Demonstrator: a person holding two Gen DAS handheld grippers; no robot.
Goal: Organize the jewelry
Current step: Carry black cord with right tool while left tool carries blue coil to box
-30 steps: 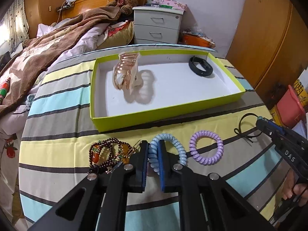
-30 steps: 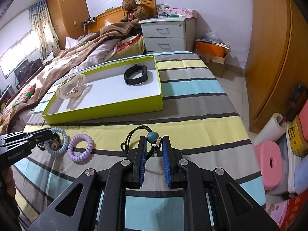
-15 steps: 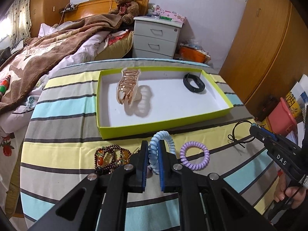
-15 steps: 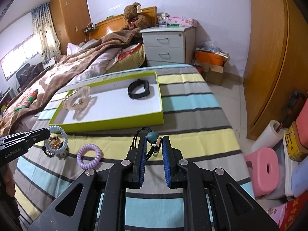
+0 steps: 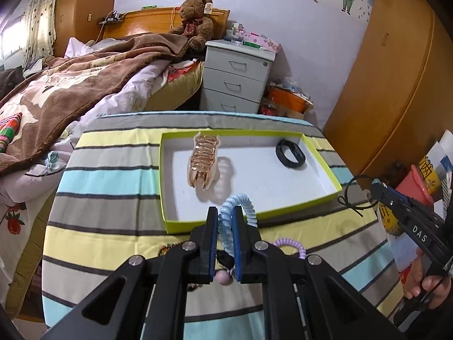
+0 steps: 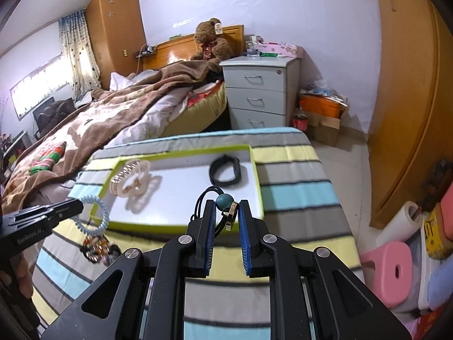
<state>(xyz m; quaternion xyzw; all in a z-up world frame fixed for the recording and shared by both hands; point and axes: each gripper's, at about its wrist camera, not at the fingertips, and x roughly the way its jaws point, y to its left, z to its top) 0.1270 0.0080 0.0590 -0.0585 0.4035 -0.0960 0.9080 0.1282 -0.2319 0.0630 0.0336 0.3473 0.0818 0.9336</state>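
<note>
Both lifted off table: left fingers (image 5: 225, 228) pinching blue coil tie (image 5: 237, 212), right fingers (image 6: 225, 216) apparently clamping black beaded cord (image 6: 223, 202).

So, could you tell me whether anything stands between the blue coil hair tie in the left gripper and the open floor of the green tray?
Only the tray's near wall, and the blue coil hair tie, shut in the left gripper, is held above it. The gold hair claw and black band lie farther back, leaving bare floor between.

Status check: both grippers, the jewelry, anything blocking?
Left gripper shut on blue coil tie. Right gripper shut on black cord. Tray ahead, path open.
</note>
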